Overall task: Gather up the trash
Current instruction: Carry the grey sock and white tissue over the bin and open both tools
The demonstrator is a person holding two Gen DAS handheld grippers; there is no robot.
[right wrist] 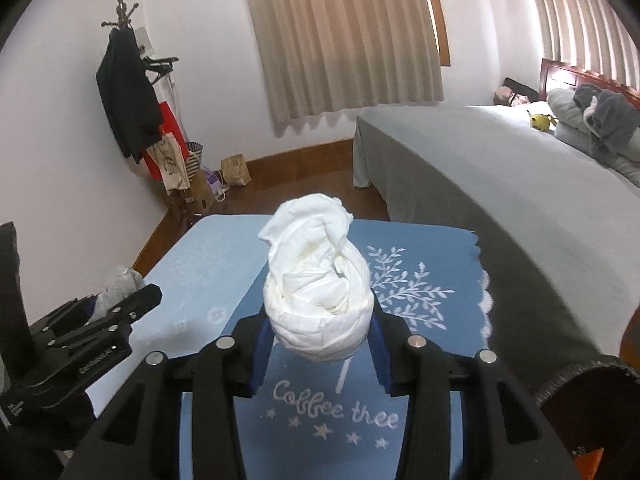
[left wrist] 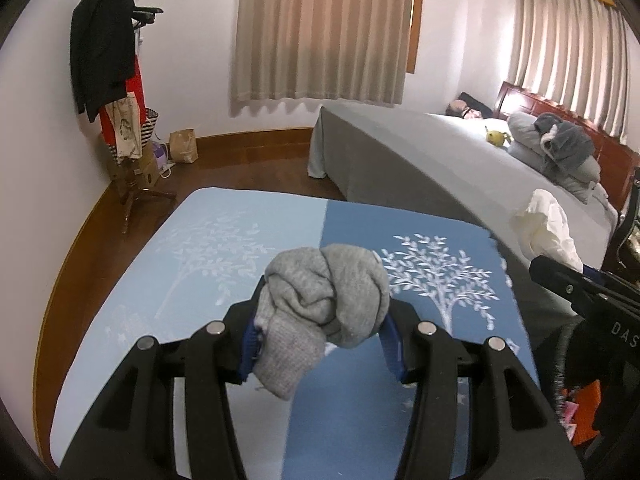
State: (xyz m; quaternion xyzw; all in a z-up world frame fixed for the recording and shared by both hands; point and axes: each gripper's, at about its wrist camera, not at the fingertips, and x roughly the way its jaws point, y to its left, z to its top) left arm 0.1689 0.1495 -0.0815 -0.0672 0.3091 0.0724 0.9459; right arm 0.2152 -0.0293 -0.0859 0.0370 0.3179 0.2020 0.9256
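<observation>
My left gripper (left wrist: 322,334) is shut on a balled-up grey sock (left wrist: 326,312) and holds it above a two-tone blue cloth (left wrist: 208,248) with white tree prints. My right gripper (right wrist: 318,326) is shut on a balled-up white cloth bundle (right wrist: 318,292) above the same blue cloth (right wrist: 420,280). In the left wrist view the right gripper and its white bundle (left wrist: 546,228) show at the right edge. In the right wrist view the left gripper (right wrist: 120,312) and its grey sock (right wrist: 120,284) show at the lower left.
A bed with a grey cover (left wrist: 420,160) and pillows (left wrist: 560,148) lies to the right. A coat stand with dark clothes (left wrist: 104,48) and bags (left wrist: 182,146) is in the far left corner. Curtains (left wrist: 324,28) hang on the far wall. Wooden floor surrounds the blue-covered surface.
</observation>
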